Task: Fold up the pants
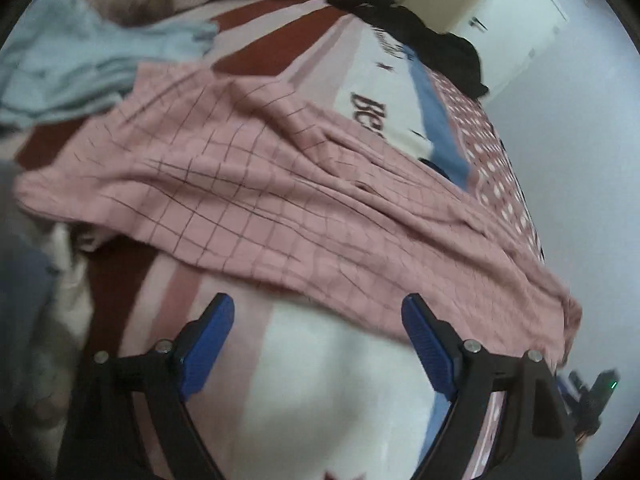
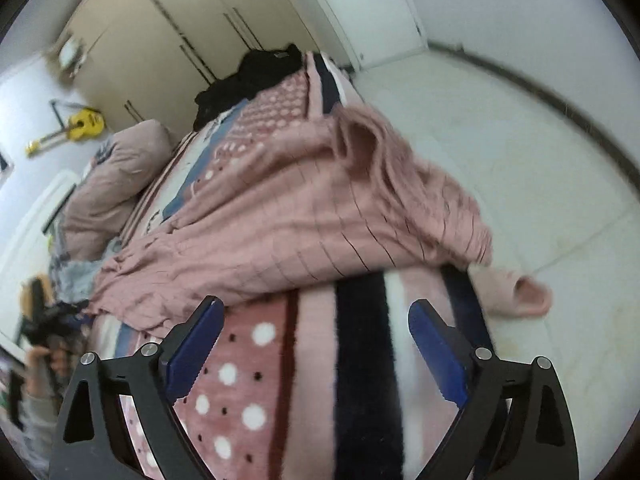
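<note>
Landmark for all positions: the patterned bed blanket (image 1: 328, 380).

Left gripper (image 1: 318, 316): jaws spread wide, nothing between them, only bare blanket. It hovers just short of the near edge of the pink checked pants (image 1: 256, 184), apparently lined up to pinch that edge for a fold.

Right gripper (image 2: 316, 320): jaws likewise wide apart and empty, over the dotted part of the blanket, just short of the pants' near hem.

The pants lie spread lengthwise across the blanket, wrinkled, one end bunched and spilling over the blanket's floor-side edge; probably laid flat so a fold can start. No fold looks made yet.

Beyond the pants: a light blue garment (image 1: 80, 64) on the blanket's far side, and a black garment (image 1: 420, 36) at its far corner.
</note>
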Demonstrator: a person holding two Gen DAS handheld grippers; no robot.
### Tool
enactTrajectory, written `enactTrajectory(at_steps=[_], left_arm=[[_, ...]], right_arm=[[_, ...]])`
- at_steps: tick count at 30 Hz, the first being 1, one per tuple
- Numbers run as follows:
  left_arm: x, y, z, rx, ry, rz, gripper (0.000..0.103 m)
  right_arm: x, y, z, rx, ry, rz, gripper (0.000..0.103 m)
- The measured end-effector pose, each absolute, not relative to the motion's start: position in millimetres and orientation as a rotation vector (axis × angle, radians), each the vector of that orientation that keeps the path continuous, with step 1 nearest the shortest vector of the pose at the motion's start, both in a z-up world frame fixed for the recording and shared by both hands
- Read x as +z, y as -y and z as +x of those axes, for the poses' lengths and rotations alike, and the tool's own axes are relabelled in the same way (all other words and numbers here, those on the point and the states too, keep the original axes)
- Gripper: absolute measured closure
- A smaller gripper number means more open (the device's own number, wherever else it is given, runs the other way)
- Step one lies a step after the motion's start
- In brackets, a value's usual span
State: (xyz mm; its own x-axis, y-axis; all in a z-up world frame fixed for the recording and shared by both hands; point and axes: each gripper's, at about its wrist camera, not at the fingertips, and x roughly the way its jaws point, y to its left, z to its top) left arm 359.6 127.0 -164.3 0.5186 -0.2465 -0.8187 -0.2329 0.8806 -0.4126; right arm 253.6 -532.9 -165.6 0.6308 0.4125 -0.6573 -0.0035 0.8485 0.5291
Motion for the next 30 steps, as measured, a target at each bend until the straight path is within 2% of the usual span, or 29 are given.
enactTrajectory(at_steps=[4, 10, 11, 12, 13, 14, 15, 16, 18, 19, 23, 26, 27, 28, 29, 30], left_arm=[[-174.5, -139.9, 379.1, 0.025, -0.995, -0.554, 0.02], [-178.1, -154.7, 410.4, 0.107, -0.937, -0.533, 0.02], [-178.1, -155.2, 415.1, 0.126, -0.928, -0.519, 0.02], [-177.9, -155.8, 419.9, 0.147, -0.915, -0.507, 0.023], [-177.0, -156.2, 424.1, 0.173, -0.901, -0.489, 0.033], [-176.5, -156.6, 428.0, 0.192, -0.896, -0.467, 0.039], [-175.8, -157.5, 431.4, 0.211, -0.893, -0.445, 0.056], [-175.3, -159.5, 433.9, 0.227, -0.892, -0.433, 0.074], [-174.6, -166.8, 433.5, 0.216, -0.883, -0.475, 0.089], [-172.5, -168.0, 431.7, 0.212, -0.871, -0.48, 0.091], [-152.8, -158.1, 421.3, 0.22, -0.802, -0.363, 0.093], [-153.5, -159.7, 423.5, 0.209, -0.851, -0.378, 0.093], [-156.7, -162.0, 425.4, 0.203, -0.873, -0.396, 0.089], [-160.0, -164.4, 426.7, 0.2, -0.894, -0.407, 0.08], [-162.5, -165.2, 426.6, 0.204, -0.907, -0.41, 0.074], [-164.6, -165.2, 426.2, 0.207, -0.914, -0.409, 0.064]], right_arm=[[-173.6, 536.3, 276.9, 0.259, -0.818, 0.59, 0.004], [-181.9, 544.2, 322.4, 0.15, -0.782, 0.759, 0.005], [-180.6, 543.8, 327.2, 0.119, -0.774, 0.764, 0.008], [-177.5, 541.9, 332.9, 0.072, -0.759, 0.753, 0.013], [-174.2, 540.3, 336.0, 0.03, -0.753, 0.726, 0.033], [-170.7, 538.5, 338.9, -0.014, -0.754, 0.687, 0.058], [-167.4, 536.7, 342.6, -0.064, -0.76, 0.643, 0.071], [-165.0, 536.6, 345.4, -0.097, -0.76, 0.618, 0.088], [-160.2, 538.7, 344.7, -0.104, -0.743, 0.609, 0.094], [-155.7, 540.2, 341.7, -0.113, -0.724, 0.596, 0.096], [-136.3, 546.2, 323.5, -0.161, -0.65, 0.553, 0.099], [-131.9, 554.7, 315.5, -0.156, -0.651, 0.543, 0.096], [-133.3, 558.7, 313.4, -0.118, -0.677, 0.557, 0.095], [-136.9, 564.6, 310.7, -0.102, -0.7, 0.573, 0.093], [-139.5, 568.1, 310.4, -0.091, -0.723, 0.589, 0.079], [-142.4, 573.3, 306.4, -0.084, -0.74, 0.609, 0.071]])
